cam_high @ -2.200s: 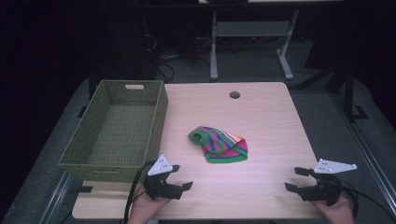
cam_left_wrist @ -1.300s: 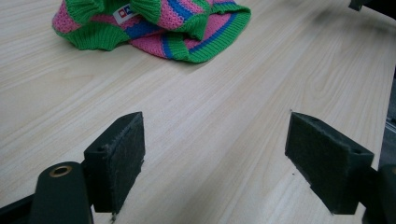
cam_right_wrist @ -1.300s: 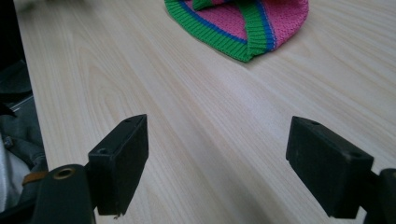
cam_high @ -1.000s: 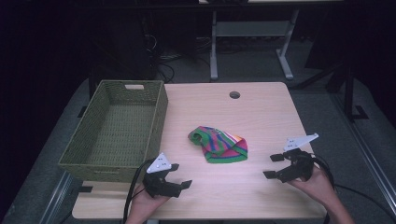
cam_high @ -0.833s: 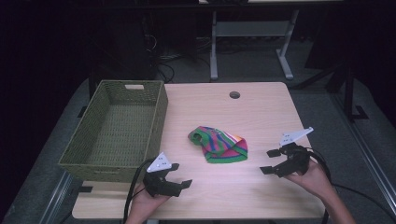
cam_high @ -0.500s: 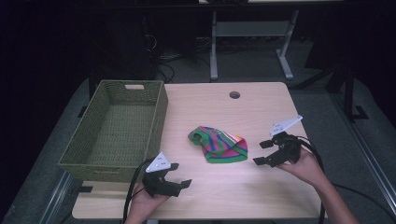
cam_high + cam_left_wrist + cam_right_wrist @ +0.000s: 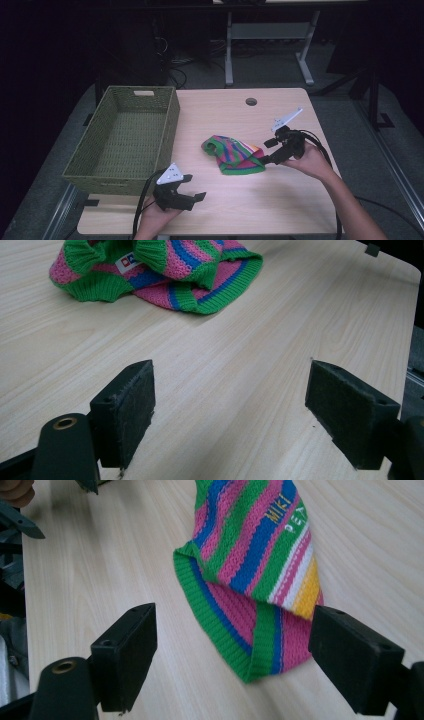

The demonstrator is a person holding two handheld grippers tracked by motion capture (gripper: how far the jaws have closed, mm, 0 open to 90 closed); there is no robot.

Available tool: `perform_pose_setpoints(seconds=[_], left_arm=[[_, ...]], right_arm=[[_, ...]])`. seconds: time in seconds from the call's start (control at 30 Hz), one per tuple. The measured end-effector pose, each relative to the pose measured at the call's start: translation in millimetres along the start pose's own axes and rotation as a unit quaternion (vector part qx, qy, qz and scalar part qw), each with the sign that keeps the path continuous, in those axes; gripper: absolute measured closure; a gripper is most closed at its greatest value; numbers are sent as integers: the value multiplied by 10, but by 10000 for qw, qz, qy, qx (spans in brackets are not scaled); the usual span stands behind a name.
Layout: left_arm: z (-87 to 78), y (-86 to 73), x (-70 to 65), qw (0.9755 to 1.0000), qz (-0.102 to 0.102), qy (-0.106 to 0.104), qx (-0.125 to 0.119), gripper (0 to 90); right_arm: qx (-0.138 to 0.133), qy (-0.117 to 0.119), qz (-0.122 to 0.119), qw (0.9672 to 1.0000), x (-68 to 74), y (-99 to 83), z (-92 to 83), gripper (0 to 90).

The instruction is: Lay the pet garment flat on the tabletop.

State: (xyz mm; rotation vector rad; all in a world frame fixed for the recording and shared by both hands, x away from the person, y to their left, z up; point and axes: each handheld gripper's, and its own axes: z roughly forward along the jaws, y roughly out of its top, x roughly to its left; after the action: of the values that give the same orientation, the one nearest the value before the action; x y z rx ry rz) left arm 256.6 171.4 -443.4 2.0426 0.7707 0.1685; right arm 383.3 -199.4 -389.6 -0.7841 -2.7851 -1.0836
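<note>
High view. Right forearm comes in from the lower right and angles up and left across the table. Right gripper held just at the right edge of the striped knit garment, jaws spread, pointing left toward it. Left gripper sits low near the front edge, hand under it, jaws apart, pointing right; well apart from the garment. Garment lies crumpled near the table's middle, between the green woven basket on the left and the right gripper. A round cable hole sits near the far edge.

Left gripper view. Both pads wide apart over bare wood, nothing between them. Garment lies farther off at top: green ribbed hems, pink, blue and green stripes, a small white label showing.

Right gripper view. Jaws wide open, low over the table. Garment's nearest folded corner lies between the two pads, closer to the right one; touching or not, cannot tell. Stripes pink, blue, green, white, yellow; green ribbed hem; yellow and white lettering on the stripes.
</note>
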Motion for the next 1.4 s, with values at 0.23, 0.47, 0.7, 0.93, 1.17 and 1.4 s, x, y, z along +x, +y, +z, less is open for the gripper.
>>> perform_pose_setpoints(seconds=[0.23, 0.47, 0.7, 0.93, 1.17, 1.4], left_arm=[[-16, -3, 16, 10000, 5, 5, -29, 198], [-17, 1, 18, 10000, 4, -19, -32, 198], [-20, -3, 15, 10000, 42, -26, 1, 197], [2, 1, 4, 10000, 55, -52, 37, 198], [2, -3, 3, 9999, 88, -58, 56, 197], [4, 1, 5, 9999, 85, -46, 66, 198]], right_arm=[[159, 17, -91, 9998, -51, 190, 147, 192], [256, 22, -272, 9993, -69, 361, 384, 192], [473, 13, -369, 9982, -18, 511, 637, 194], [793, -100, -305, 9963, -55, 587, 908, 214], [1017, -313, -136, 9942, -121, 586, 1105, 265], [1165, -551, -135, 9916, -74, 596, 1185, 367]])
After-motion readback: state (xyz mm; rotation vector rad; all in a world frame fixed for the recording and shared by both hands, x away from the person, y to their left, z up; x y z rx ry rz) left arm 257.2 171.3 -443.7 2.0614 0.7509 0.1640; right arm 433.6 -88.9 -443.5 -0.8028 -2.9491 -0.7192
